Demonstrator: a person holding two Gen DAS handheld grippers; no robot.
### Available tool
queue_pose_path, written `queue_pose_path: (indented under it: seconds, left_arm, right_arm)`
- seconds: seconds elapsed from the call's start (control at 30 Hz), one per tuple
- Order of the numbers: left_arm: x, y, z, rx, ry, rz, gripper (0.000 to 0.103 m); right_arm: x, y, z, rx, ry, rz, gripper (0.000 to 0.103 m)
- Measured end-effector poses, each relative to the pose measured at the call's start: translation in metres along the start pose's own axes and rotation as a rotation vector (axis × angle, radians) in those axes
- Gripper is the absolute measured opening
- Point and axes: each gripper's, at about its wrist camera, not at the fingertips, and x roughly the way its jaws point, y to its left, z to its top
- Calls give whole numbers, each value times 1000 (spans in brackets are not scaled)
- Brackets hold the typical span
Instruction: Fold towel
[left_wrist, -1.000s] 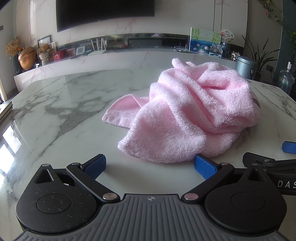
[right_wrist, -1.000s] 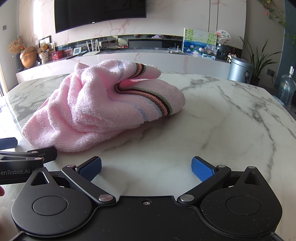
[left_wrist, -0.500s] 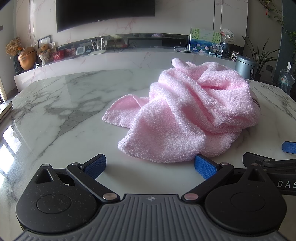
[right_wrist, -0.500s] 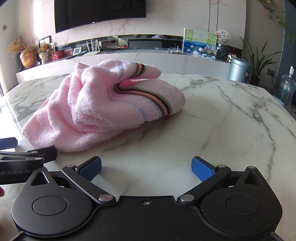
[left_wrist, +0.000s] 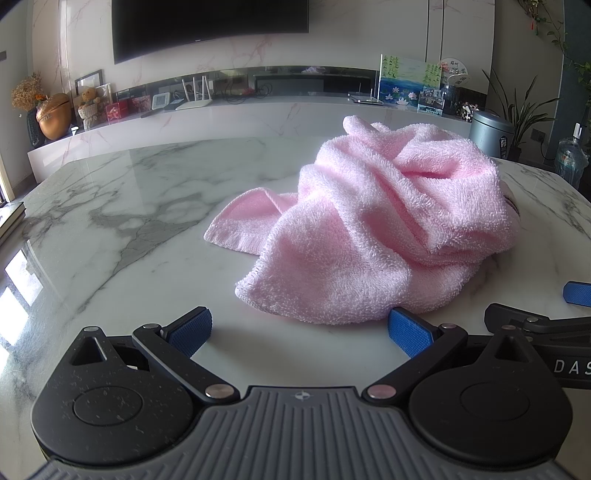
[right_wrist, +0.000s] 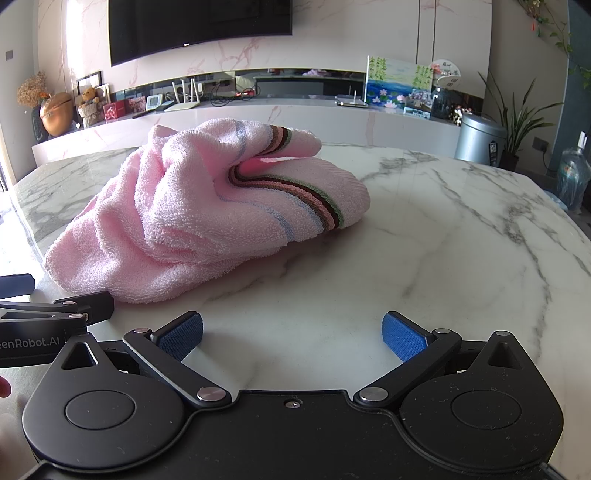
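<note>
A pink towel (left_wrist: 380, 229) lies crumpled in a heap on the white marble table (left_wrist: 110, 221). In the right wrist view the towel (right_wrist: 207, 218) shows a brown, green and blue striped band on its right end. My left gripper (left_wrist: 299, 328) is open and empty, just in front of the towel's near edge. My right gripper (right_wrist: 291, 332) is open and empty, a short way in front of the towel and to its right. Each gripper shows at the side of the other's view.
The table's right part (right_wrist: 461, 240) is bare marble. Behind the table a long white counter (left_wrist: 240, 114) holds ornaments, a painting (left_wrist: 410, 83) and a router. A grey bin (right_wrist: 480, 138), a plant and a water bottle stand at the right.
</note>
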Motion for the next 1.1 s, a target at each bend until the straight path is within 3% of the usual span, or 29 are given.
queue_pose_path:
  seconds: [1.1]
  left_arm:
    - [0, 0, 0, 0, 0, 0, 103]
  right_arm:
    - [-1, 0, 1, 0, 0, 0, 103]
